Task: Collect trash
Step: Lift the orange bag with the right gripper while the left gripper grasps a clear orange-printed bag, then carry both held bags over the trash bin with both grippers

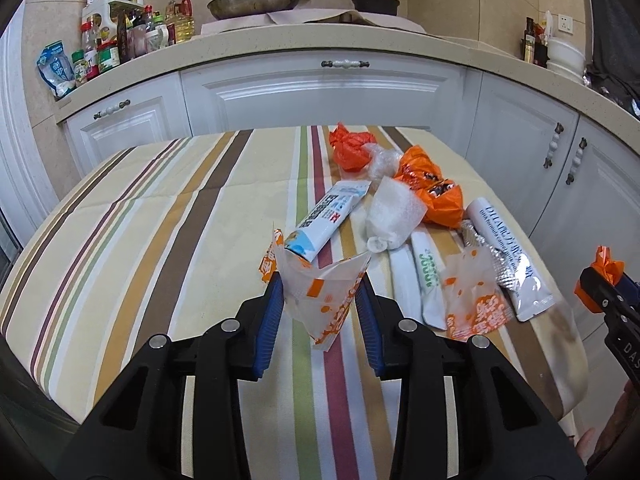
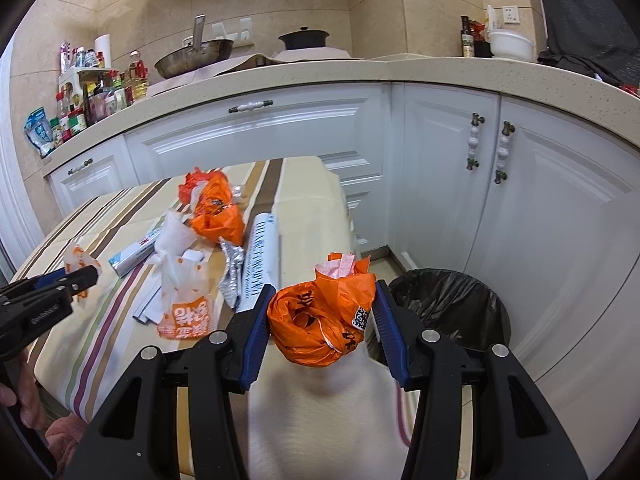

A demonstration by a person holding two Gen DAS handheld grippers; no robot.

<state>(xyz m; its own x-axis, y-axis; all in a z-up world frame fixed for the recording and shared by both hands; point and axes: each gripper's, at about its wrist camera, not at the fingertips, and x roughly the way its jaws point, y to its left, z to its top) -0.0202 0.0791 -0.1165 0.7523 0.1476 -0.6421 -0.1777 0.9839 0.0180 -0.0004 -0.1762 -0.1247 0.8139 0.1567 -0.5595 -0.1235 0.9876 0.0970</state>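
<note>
My left gripper is shut on a clear wrapper with orange print and holds it just above the striped table. My right gripper is shut on a crumpled orange plastic bag at the table's right edge, just left of a bin lined with a black bag. More trash lies on the table: a blue-white tube, a white tube, orange bags, bubble wrap, a foil blister pack and another printed wrapper.
White kitchen cabinets and a stone counter run behind the table, with bottles, a wok and a black pot on top. The bin stands on the floor between table and cabinets.
</note>
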